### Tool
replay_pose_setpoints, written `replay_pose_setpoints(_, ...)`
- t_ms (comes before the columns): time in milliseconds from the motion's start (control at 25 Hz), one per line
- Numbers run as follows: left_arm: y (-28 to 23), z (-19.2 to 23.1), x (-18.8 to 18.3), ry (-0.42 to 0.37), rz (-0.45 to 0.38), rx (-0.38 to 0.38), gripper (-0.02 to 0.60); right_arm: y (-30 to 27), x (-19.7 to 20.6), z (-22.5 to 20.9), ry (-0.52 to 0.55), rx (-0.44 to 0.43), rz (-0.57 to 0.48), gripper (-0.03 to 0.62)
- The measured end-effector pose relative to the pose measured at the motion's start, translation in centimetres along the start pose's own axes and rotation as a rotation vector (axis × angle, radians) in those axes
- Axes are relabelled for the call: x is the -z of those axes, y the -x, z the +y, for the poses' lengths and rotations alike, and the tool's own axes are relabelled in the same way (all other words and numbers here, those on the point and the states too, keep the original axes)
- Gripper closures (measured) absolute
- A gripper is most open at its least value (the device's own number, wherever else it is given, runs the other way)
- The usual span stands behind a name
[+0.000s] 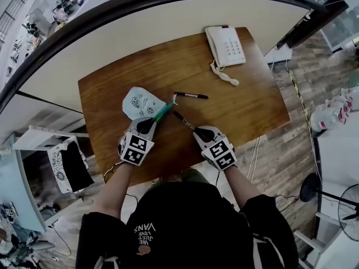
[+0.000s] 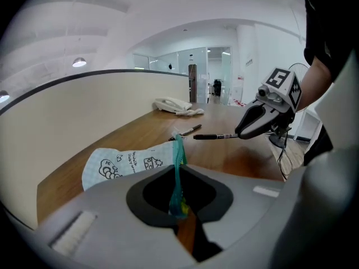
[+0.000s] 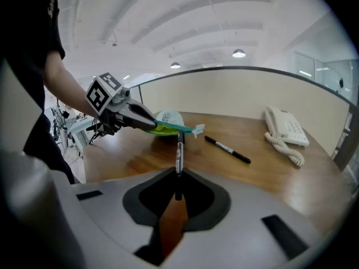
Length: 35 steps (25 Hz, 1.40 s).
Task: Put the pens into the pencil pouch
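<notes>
Now for a clean insertion

Left gripper (image 1: 151, 122) pinches the pencil pouch's (image 1: 140, 102) teal zipper edge (image 1: 164, 110) above the desk (image 1: 241, 111); right gripper (image 1: 197, 130) clamps a black pen (image 1: 183, 120). Aim its tip under that edge, mouth kept wide

The phone (image 1: 225, 45) sits at the far right corner of the tabletop (image 1: 247, 111). The pouch (image 1: 140, 102) lies left of centre, its right end pinched in my left claw (image 1: 154, 118). The loose pen (image 1: 191, 95) lies at the middle, just right of the pouch. Nearer the front edge, my right claw (image 1: 197, 131) grips the other pen (image 1: 182, 119), which reaches toward the pouch's pinched end.
</notes>
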<state>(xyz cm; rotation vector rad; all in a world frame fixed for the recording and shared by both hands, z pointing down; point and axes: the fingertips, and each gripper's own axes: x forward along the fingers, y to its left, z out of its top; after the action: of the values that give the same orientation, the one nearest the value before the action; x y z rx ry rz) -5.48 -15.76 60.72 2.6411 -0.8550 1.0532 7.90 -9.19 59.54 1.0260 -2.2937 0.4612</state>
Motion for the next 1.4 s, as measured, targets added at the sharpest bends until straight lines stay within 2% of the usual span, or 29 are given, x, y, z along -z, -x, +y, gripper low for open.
replay_pose_setpoints(360, 1.5, -0.9, -1.0, -0.040, -0.072, 0.019, 0.548, 0.4, -1.3, 4.4, 0.001, -0.014, -0.023, 0.549)
replay_pose_setpoints(840, 2.7, -3.7, -1.3, -0.164, -0.100, 0.060, 0.548, -0.4, -1.6, 6.5, -0.042, -0.033, 0.022, 0.549)
replay_pose_setpoints(1160, 2.9, -4.9, -1.1, -0.180, -0.112, 0.091, 0.548, -1.8, -2.8, 6.4, -0.066, -0.043, 0.030, 0.549)
replay_pose_setpoints(1400, 2.8, -5.2, -0.9, -0.157, -0.110, 0.103, 0.548, -3.3, -4.6, 5.7, -0.067, -0.050, 0.024, 0.549)
